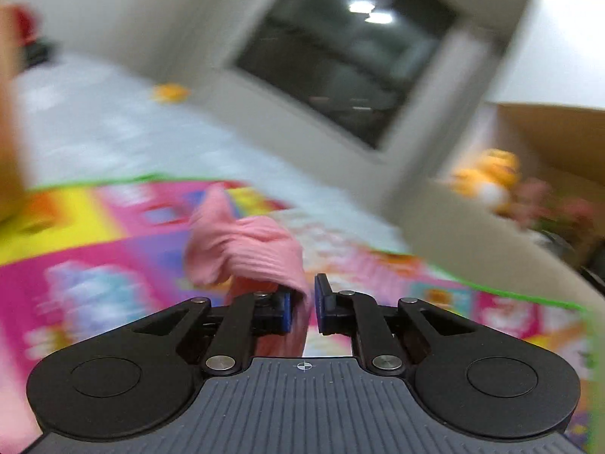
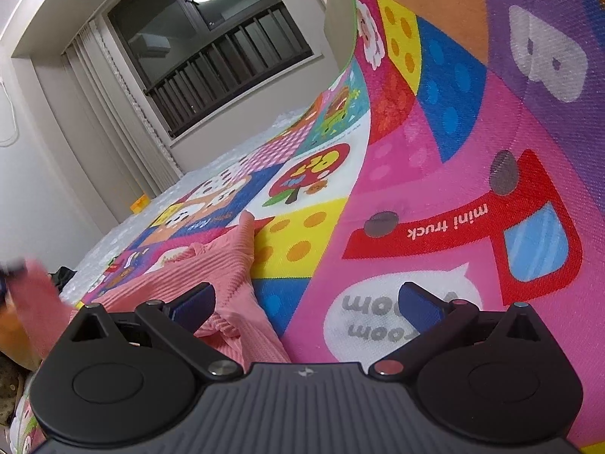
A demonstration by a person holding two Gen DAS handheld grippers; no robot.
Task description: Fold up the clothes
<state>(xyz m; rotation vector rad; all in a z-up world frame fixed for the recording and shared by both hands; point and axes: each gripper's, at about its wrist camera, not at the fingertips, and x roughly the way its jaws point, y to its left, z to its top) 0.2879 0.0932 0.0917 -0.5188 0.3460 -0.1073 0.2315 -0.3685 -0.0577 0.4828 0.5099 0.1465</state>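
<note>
Left wrist view is pretty smeared, but you can make out the left gripper (image 1: 302, 302) with its blue pads nearly together and a bunch of the pink ribbed garment (image 1: 245, 249) pinched between them, the cloth humped up just past the fingertips. My guess is it's clamped on an edge or corner so that part can be carried over for a fold.

Over on the right wrist camera, the right gripper (image 2: 306, 302) has its jaws spread wide with nothing between them, low over the colourful play mat (image 2: 435, 196). The same pink garment (image 2: 211, 265) lies flat on the mat to the near left, its edge running under the left finger. Looks like it's set there ready to take hold of that near edge.

A dark window (image 2: 211, 49) sits in the far wall, with a cardboard box (image 1: 559, 140) off to the right.
</note>
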